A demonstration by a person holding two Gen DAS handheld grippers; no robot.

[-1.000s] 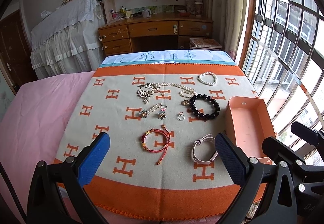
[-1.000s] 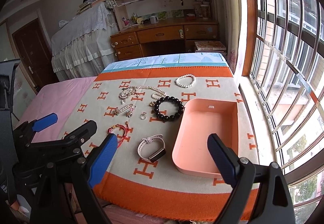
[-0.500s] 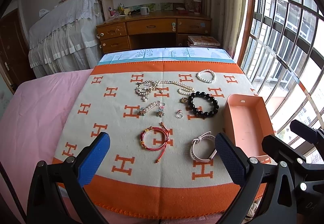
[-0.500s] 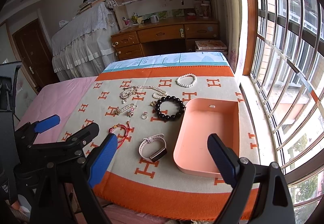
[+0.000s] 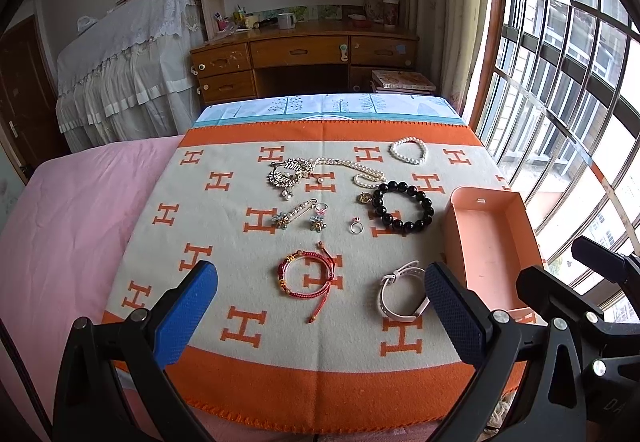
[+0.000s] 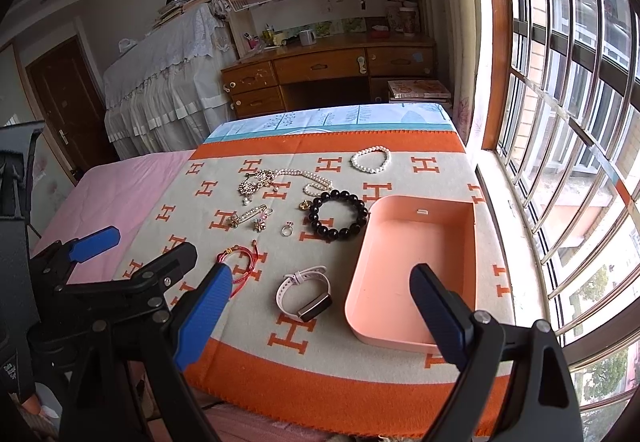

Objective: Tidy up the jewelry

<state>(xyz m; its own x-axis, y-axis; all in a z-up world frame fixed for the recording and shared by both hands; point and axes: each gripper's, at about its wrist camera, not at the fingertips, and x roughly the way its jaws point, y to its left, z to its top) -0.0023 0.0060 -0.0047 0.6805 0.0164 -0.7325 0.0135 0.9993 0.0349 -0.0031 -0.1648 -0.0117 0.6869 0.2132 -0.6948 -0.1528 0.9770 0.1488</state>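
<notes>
Pink tray (image 6: 464, 238) bare inside, jewelry beside it, left gripper (image 5: 320, 314) and right gripper (image 6: 320, 306) released.

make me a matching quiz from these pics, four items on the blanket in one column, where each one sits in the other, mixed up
Items:
1. white pearl bracelet
2. black bead bracelet
3. red cord bracelet
4. pink tray

Places:
A. window side of the blanket
B. far end, near the orange border
C. just beside the tray's far corner
D. near side, next to the pale pink watch

Pairs: 1-B, 2-C, 3-D, 4-A
</notes>
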